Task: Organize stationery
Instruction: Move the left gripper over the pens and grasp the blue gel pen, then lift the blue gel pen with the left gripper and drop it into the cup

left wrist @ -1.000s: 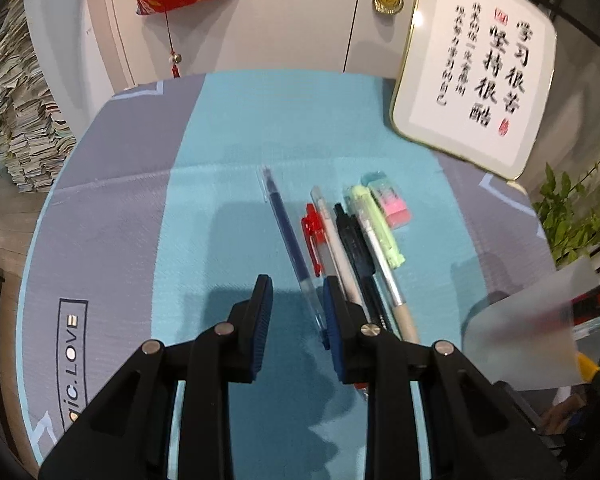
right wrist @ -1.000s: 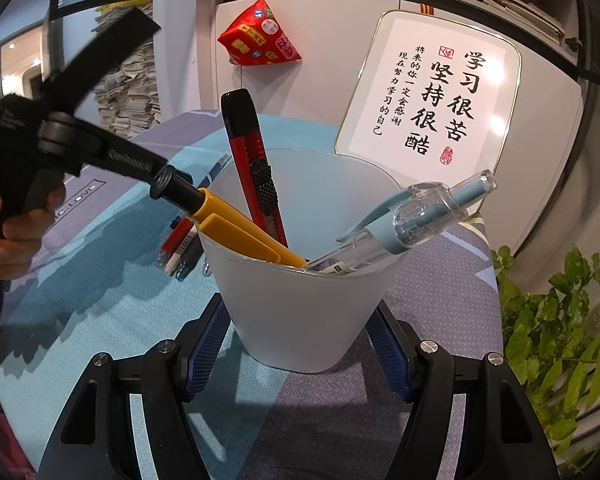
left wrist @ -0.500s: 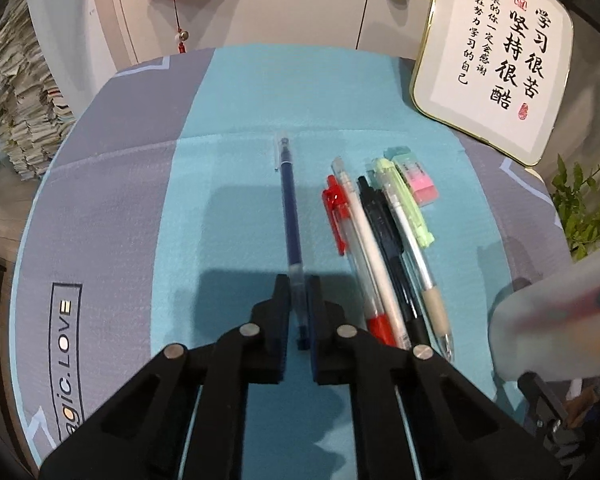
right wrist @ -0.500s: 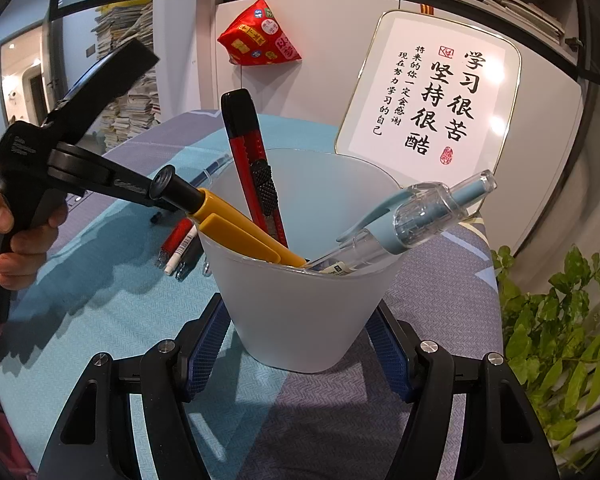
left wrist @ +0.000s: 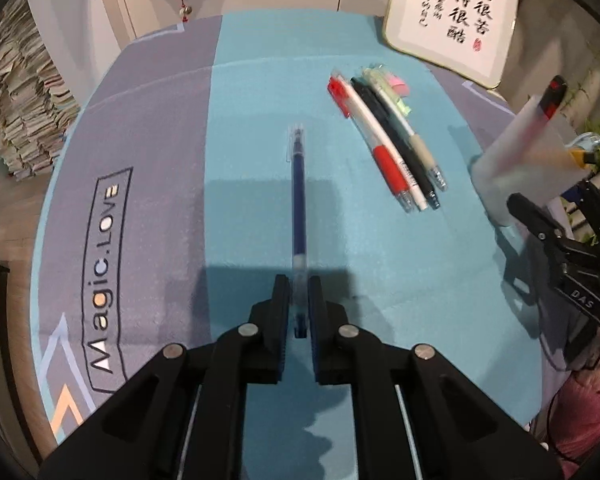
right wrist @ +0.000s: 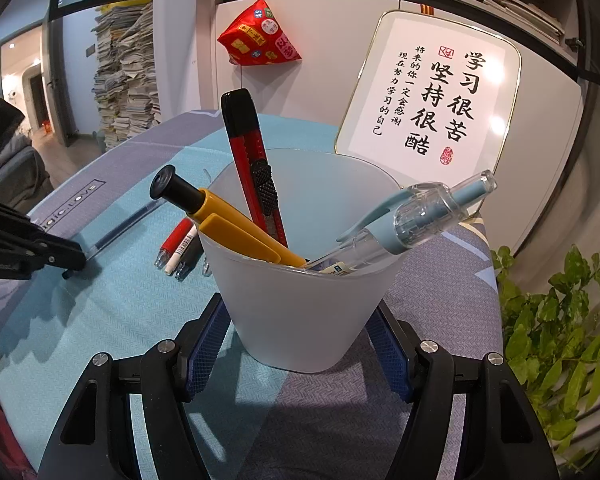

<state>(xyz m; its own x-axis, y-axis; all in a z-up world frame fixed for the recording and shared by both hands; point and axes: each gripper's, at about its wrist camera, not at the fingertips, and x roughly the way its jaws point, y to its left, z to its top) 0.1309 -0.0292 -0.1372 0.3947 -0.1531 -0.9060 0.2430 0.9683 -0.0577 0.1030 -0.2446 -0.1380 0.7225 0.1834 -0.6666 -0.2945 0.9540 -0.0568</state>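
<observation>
My left gripper point(left wrist: 299, 300) is shut on the tip end of a blue pen point(left wrist: 299, 200), which points away from me over the blue mat. My right gripper point(right wrist: 298, 344) is shut on a frosted white pen cup point(right wrist: 304, 300) that stands on the table. The cup holds a red utility knife point(right wrist: 252, 168), a yellow pen point(right wrist: 236, 228) and a light blue clear pen point(right wrist: 416, 216). Several pens point(left wrist: 392, 148) lie side by side on the mat, with a pink eraser point(left wrist: 398, 84) at their far end. The cup also shows at the right of the left wrist view point(left wrist: 520, 152).
A framed calligraphy board point(right wrist: 428, 104) leans at the table's back right. A green plant point(right wrist: 560, 320) stands off the right edge. Stacks of papers point(right wrist: 124, 80) stand by the far left wall. A red pouch point(right wrist: 260, 40) hangs on the wall.
My left gripper closed on the blue pen and drew it left and back, away from the other pens. My right gripper and the cup stayed still.
</observation>
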